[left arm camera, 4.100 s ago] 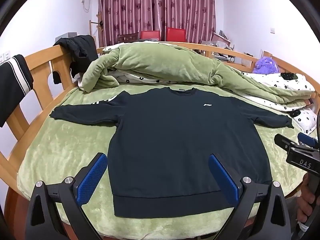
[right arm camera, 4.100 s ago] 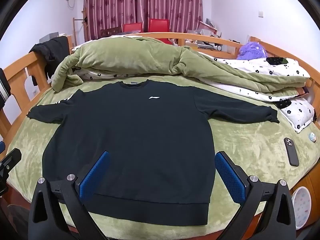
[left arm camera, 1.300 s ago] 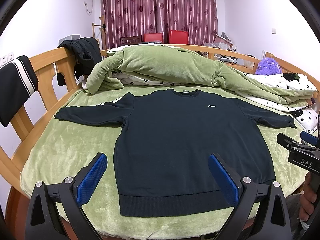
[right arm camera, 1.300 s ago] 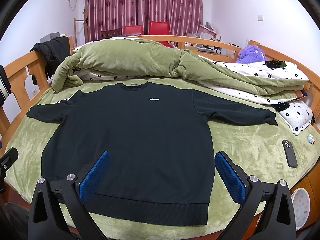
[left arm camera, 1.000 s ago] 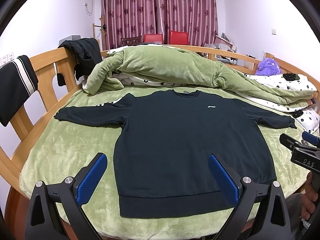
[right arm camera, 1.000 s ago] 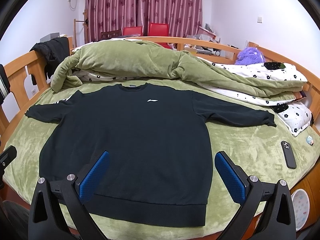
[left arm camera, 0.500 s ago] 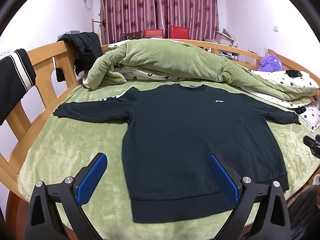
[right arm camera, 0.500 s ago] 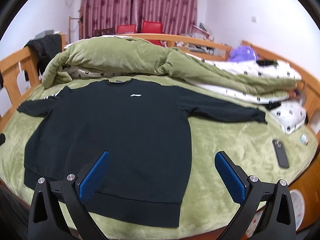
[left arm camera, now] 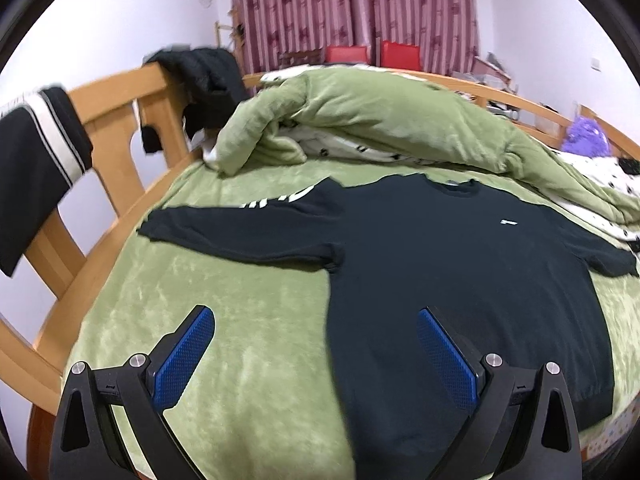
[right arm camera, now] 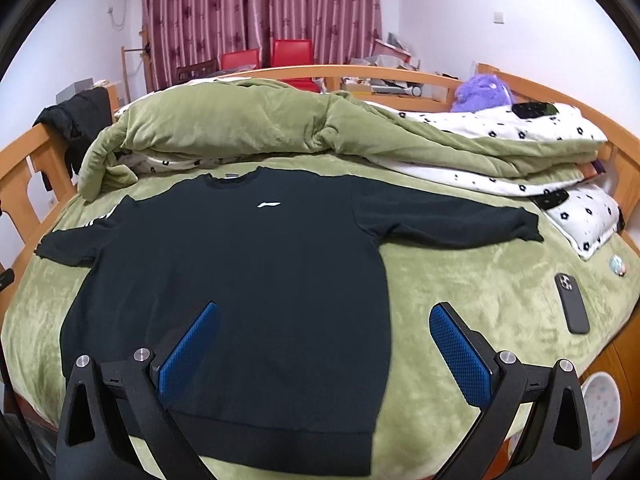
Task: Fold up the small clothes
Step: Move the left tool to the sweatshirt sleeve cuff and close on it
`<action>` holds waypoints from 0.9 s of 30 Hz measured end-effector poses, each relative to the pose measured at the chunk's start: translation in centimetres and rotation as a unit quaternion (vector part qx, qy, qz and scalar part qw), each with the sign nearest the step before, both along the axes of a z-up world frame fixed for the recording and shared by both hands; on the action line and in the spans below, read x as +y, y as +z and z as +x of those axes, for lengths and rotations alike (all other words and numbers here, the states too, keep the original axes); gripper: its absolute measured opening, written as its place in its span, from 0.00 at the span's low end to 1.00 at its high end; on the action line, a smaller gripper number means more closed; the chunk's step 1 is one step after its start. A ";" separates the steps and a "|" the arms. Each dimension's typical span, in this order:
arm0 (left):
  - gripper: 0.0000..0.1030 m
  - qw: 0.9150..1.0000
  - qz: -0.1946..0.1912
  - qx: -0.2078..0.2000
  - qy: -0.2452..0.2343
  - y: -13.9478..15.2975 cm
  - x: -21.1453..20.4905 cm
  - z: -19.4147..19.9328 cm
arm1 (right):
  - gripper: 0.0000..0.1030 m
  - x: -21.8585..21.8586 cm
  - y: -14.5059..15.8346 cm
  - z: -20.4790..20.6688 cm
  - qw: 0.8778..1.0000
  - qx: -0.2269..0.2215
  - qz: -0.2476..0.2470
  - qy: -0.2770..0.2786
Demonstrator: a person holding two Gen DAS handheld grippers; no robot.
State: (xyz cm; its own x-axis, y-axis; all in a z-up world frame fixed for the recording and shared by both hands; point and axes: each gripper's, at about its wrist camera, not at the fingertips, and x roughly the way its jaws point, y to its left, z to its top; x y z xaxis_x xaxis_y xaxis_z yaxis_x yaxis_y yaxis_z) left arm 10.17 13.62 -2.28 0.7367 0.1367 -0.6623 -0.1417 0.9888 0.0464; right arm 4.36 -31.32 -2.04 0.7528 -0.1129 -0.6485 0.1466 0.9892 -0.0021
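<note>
We record a dark sweatshirt [right arm camera: 240,272] laid flat, front up, on the green bed cover [right arm camera: 460,292], both sleeves spread out to the sides and the collar toward the far end of the bed. A small white logo [right arm camera: 268,203] sits on its chest; white lettering shows near the shoulder of the sleeve on the left of the view, too blurred in the left wrist view for us to read. The left claw [left arm camera: 316,340] hovers over the near part of the bed with its blue pads wide apart and nothing between them; one pad is over bare cover, the other over the sweatshirt body [left arm camera: 460,280]. The right claw [right arm camera: 324,336] is likewise spread wide and empty, above the sweatshirt's hem region. Behind the collar lies a bunched green quilt [right arm camera: 248,128] with a white flower-print lining. A dark phone [right arm camera: 572,303] rests on the cover well apart from the cuff on the right of the view. A purple plush toy [right arm camera: 482,90] sits at the far side by the wooden bed rail [right arm camera: 532,82]. Dark garments hang over the wooden frame on the left [left arm camera: 204,80].
</note>
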 end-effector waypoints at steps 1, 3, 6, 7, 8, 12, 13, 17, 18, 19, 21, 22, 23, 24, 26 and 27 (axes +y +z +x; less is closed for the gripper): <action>0.99 1.000 -0.007 0.005 0.004 -0.4 0.8 0.7 | 1.00 0.3 -0.1 0.3 1.000 0.000 -0.003 0.000; 0.99 1.000 -0.020 0.012 0.019 -1.4 2.4 1.8 | 1.00 1.1 -0.3 1.4 1.000 0.002 -0.014 0.001; 0.99 0.998 -0.029 0.020 0.042 -3.1 4.8 3.6 | 1.00 2.6 -0.9 3.6 0.999 0.006 -0.030 0.015; 0.99 0.998 -0.029 0.026 0.050 -3.8 5.7 4.4 | 1.00 2.9 -1.1 4.2 0.999 0.006 -0.030 0.019; 0.99 0.998 -0.028 0.029 0.057 -4.4 6.3 5.0 | 1.00 3.3 -1.4 5.0 0.999 0.006 -0.028 0.025; 0.98 0.996 -0.037 0.036 0.075 -6.7 8.8 7.5 | 1.00 4.6 -2.7 8.6 0.998 0.020 -0.010 0.051; 0.98 0.995 -0.044 0.037 0.080 -7.1 9.6 8.1 | 1.00 4.8 -3.0 9.4 0.998 0.022 -0.004 0.054; 0.98 0.992 -0.063 0.036 0.099 -8.6 11.9 10.7 | 1.00 5.1 -3.8 12.7 0.998 0.021 0.021 0.062; 0.98 0.992 -0.065 0.037 0.103 -9.0 12.4 11.4 | 1.00 5.1 -3.9 13.5 0.997 0.021 0.024 0.064; 0.98 0.991 -0.065 0.037 0.108 -9.3 12.9 12.1 | 1.00 5.2 -4.0 14.1 0.997 0.021 0.024 0.066; 0.98 0.990 -0.069 0.035 0.119 -10.2 13.9 13.8 | 1.00 5.2 -4.4 15.5 0.998 0.018 0.015 0.065; 0.98 0.989 -0.072 0.035 0.123 -10.5 14.2 14.4 | 1.00 5.1 -4.7 16.1 0.998 0.015 0.010 0.064; 0.98 0.988 -0.077 0.035 0.127 -11.0 14.8 15.4 | 1.00 5.0 -5.0 16.4 0.998 0.012 0.006 0.062; 0.98 0.987 -0.083 0.035 0.130 -11.4 15.3 16.3 | 1.00 4.8 -5.4 16.8 0.998 0.009 0.005 0.059; 0.98 0.986 -0.088 0.036 0.137 -12.2 15.9 17.7 | 1.00 4.1 -6.3 17.0 0.999 0.003 0.009 0.051; 0.98 0.985 -0.091 0.037 0.143 -12.8 16.3 18.5 | 1.00 3.7 -6.8 17.0 0.999 0.002 0.015 0.045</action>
State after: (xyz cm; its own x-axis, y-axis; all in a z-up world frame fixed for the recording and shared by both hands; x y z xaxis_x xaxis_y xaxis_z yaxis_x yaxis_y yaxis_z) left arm 28.64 29.92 -15.08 0.6348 0.2055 -0.7448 -0.4181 0.9020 -0.1076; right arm 21.40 -27.62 -8.88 0.7560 -0.0266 -0.6540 0.0579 0.9980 0.0264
